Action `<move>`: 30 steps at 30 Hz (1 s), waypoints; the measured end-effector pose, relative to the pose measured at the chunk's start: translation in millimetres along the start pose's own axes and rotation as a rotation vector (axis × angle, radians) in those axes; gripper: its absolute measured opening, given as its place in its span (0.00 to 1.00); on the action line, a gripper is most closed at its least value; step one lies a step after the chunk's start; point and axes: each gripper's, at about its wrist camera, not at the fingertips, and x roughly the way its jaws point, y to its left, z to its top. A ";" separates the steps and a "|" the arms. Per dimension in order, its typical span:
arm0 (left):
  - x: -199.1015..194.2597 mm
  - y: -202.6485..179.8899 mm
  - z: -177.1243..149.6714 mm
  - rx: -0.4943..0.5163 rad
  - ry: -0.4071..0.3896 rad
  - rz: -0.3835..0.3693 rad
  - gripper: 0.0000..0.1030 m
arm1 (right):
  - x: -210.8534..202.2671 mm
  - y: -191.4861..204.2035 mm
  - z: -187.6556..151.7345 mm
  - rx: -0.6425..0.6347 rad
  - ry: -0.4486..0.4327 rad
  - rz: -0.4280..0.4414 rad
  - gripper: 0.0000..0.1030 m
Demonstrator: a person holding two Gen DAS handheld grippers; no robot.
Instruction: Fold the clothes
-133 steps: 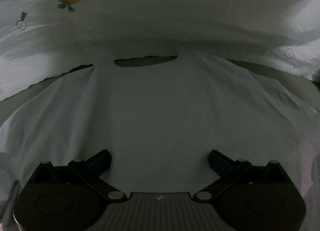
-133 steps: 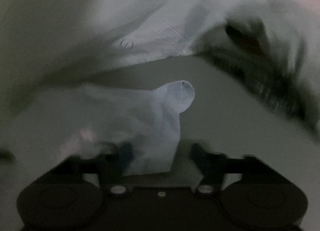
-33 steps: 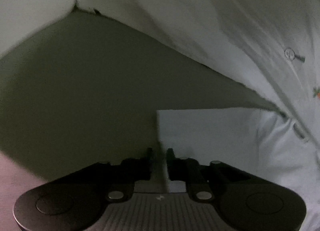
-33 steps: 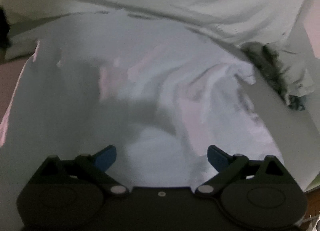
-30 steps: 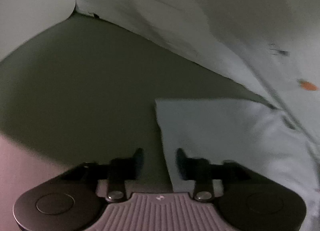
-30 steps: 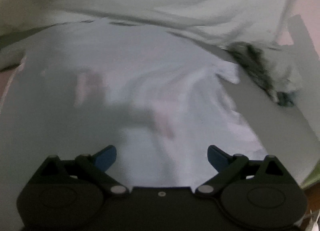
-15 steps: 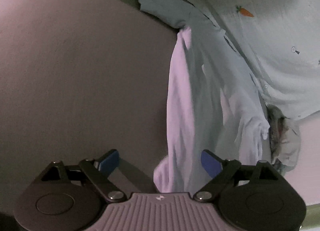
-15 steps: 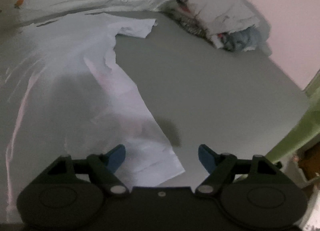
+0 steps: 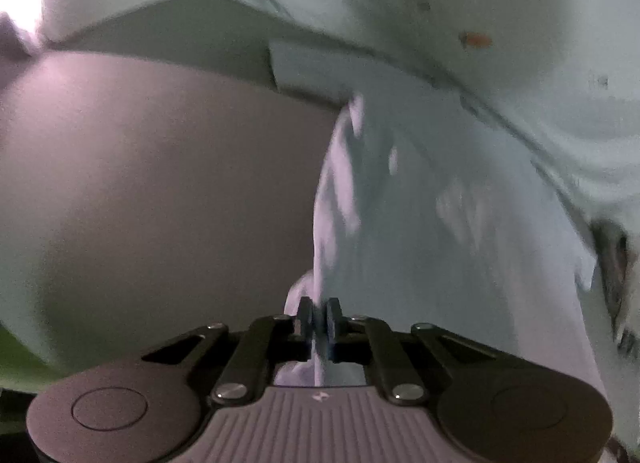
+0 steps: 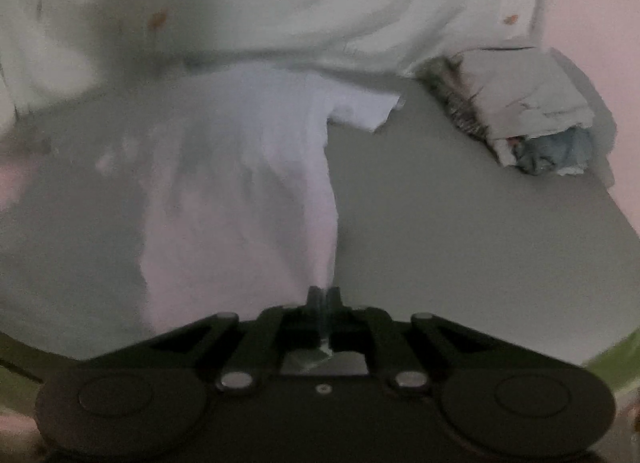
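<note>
Where half a second ago both grippers stood wide open over the cloth, the left gripper (image 9: pixel 319 323) and the right gripper (image 10: pixel 323 299) are now each pinched tight on an edge of the white T-shirt (image 10: pixel 256 167). It stretches from the lower middle of each frame up toward the patterned white shirt (image 10: pixel 280 3) along the top, its short sleeve (image 10: pixel 364 107) lying flat on the grey desk (image 10: pixel 460 231). A stack of folded clothes (image 10: pixel 524 111) sits at the right wrist view's upper right.
</note>
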 end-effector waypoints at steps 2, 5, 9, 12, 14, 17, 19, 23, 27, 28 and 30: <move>-5.2 6.0 -0.8 0.024 -0.018 0.075 0.07 | -0.1 -2.9 -6.1 0.010 0.035 0.026 0.03; 12.5 22.3 -11.0 0.017 0.043 0.144 0.08 | 34.9 -2.2 -24.2 -0.017 0.170 -0.004 0.05; 24.3 29.9 -30.0 0.036 0.094 0.191 0.13 | 42.3 4.2 -37.8 -0.109 0.218 -0.049 0.23; 17.6 26.3 -39.0 0.032 0.086 0.150 0.26 | 34.6 0.0 -33.7 -0.074 0.170 -0.030 0.47; 14.5 25.2 -43.0 0.020 0.084 0.118 0.33 | 36.1 0.1 -28.1 -0.047 0.151 -0.014 0.48; 18.9 18.6 -41.0 0.033 0.084 0.120 0.42 | 38.3 12.4 -18.9 -0.063 0.112 -0.003 0.65; 21.1 16.3 -37.5 0.052 0.084 0.133 0.53 | 40.7 25.1 -13.5 -0.095 0.086 0.009 0.80; 26.6 15.3 -35.7 0.071 0.078 0.131 0.70 | 51.0 54.2 -9.9 -0.191 0.088 0.028 0.84; 40.8 16.1 -34.7 0.073 0.120 0.119 0.72 | 61.0 73.2 -12.8 -0.260 0.126 0.016 0.85; 42.4 16.3 -33.2 0.070 0.127 0.101 0.74 | 62.2 75.3 -13.3 -0.262 0.137 0.015 0.85; 45.6 16.7 -30.0 0.064 0.140 0.065 0.80 | 62.9 77.5 -13.7 -0.257 0.149 0.018 0.86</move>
